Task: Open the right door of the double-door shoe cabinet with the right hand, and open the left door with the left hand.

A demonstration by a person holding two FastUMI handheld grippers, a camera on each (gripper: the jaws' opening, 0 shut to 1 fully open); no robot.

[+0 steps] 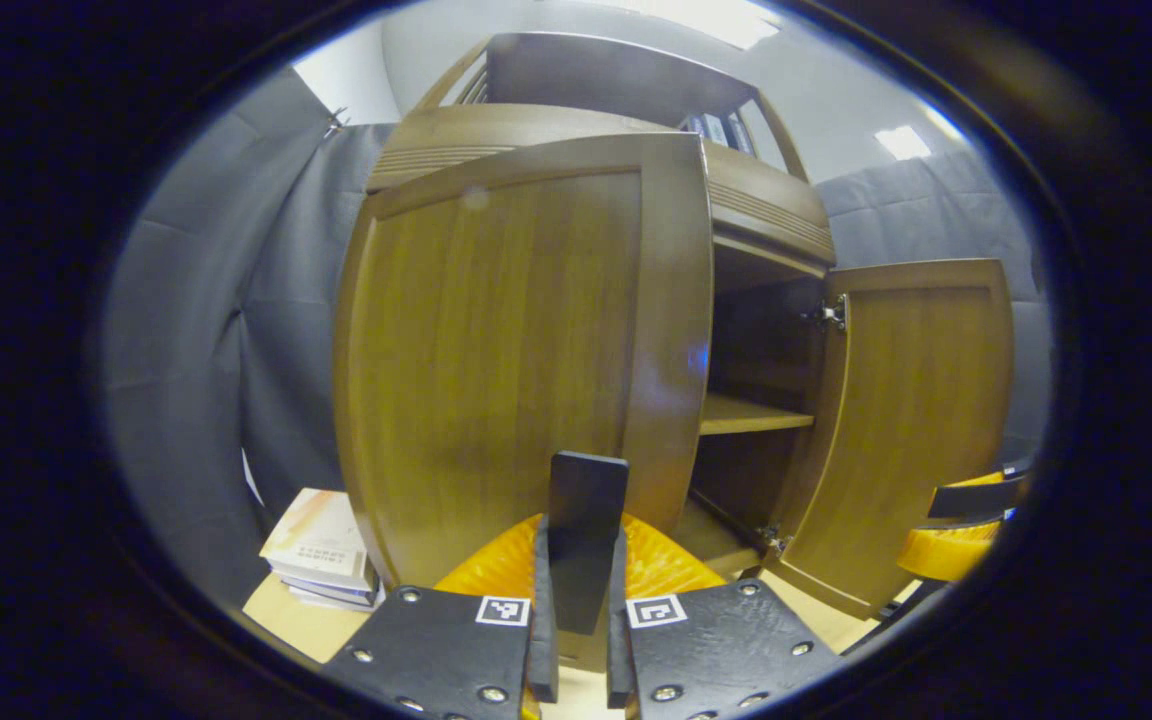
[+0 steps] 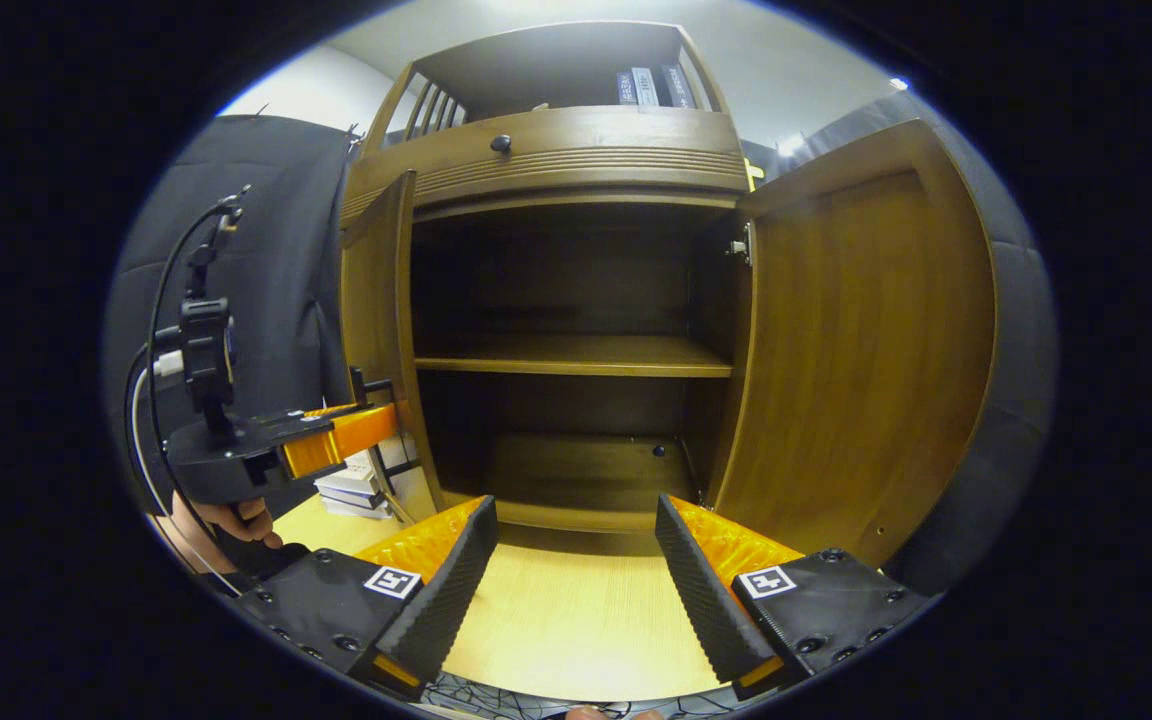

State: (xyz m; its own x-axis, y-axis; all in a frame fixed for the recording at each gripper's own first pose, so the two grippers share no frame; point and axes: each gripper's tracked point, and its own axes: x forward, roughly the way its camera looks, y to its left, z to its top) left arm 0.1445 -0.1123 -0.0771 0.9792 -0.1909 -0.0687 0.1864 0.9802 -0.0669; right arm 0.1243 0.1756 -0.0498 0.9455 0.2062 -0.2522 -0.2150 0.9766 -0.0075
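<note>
Both doors stand swung out, so the cabinet mouth is open between them. The left door (image 2: 376,330) juts forward on one side and the right door (image 2: 861,350) on the other, walling the passage. Inside, a shelf (image 2: 576,355) splits the hollow into an upper and a lower bay. The worktop (image 2: 576,610) before the opening lies bare. A stack of books (image 2: 351,485) sits outside the left door, beside the left gripper (image 2: 366,425), whose fingers pinch that door's edge

Grey cloth walls (image 1: 186,330), white ceiling light (image 1: 901,142), pale wooden floor (image 2: 576,620)
</note>
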